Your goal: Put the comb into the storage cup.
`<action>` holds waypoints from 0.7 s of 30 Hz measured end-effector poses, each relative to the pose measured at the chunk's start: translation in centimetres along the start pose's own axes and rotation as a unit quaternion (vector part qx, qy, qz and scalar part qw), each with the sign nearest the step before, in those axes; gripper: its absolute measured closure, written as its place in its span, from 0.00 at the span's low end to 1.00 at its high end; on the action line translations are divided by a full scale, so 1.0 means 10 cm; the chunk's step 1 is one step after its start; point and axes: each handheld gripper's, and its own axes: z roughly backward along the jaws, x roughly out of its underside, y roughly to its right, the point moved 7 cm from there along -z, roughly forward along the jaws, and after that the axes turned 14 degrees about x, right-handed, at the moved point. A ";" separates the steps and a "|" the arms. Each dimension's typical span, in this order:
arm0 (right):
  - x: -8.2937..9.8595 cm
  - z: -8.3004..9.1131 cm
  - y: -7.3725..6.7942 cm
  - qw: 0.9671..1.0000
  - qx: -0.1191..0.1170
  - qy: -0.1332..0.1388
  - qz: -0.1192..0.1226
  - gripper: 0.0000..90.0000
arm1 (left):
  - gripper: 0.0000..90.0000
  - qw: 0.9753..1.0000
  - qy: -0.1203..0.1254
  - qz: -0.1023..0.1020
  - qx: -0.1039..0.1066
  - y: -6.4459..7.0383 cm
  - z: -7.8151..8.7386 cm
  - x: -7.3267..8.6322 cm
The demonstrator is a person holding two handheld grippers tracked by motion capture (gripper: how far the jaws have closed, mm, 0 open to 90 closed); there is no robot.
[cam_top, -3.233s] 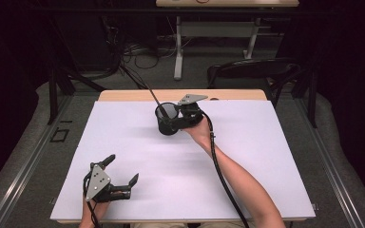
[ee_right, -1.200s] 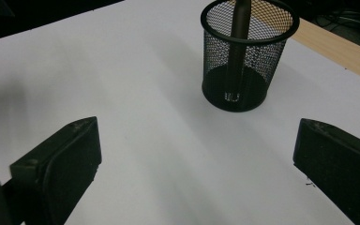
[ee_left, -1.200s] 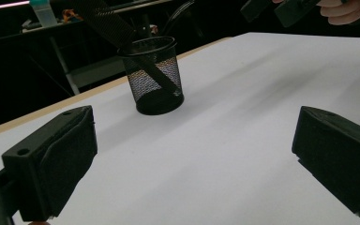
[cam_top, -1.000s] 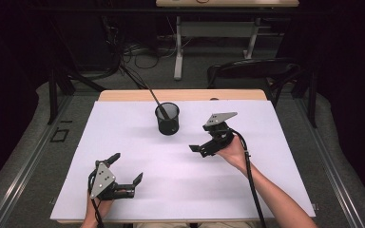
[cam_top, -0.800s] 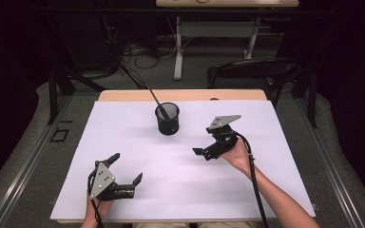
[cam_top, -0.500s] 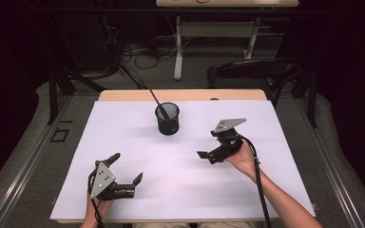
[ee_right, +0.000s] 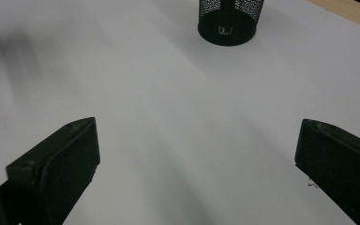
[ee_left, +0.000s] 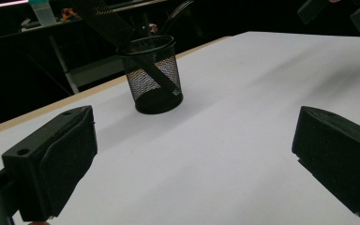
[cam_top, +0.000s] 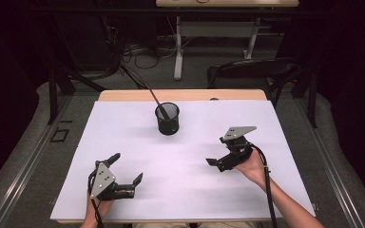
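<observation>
Nearby, a mesh cup (cam_top: pixel 167 118) holding a black rod (cam_top: pixel 153 96) stood unobstructed on the bench (cam_top: pixel 123 123) — both grippers' (cam_top: pixel 127 168) (cam_top: pixel 215 163) fingers spread, empty.

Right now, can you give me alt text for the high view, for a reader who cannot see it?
A black mesh cup holding a long dark stick stands on a white table. Nearer the person, the left gripper and right gripper are held apart from it, jaws open and empty.

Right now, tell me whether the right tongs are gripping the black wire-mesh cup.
No: the right tongs hang open over bare white table, apart from the black wire-mesh cup farther back.
</observation>
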 end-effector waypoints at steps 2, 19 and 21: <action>0.04 0.03 0.00 1.000 0.002 -0.001 -0.002 0.00 | 0.00 1.000 0.000 0.001 0.000 0.00 0.00 0.00; 0.33 0.33 0.04 0.999 0.032 0.002 -0.015 0.00 | 0.00 1.000 -0.001 0.002 -0.001 0.00 0.00 0.01; 0.35 0.37 0.04 0.999 0.035 0.004 -0.017 0.00 | 0.00 1.000 -0.002 0.001 -0.001 0.01 0.00 0.00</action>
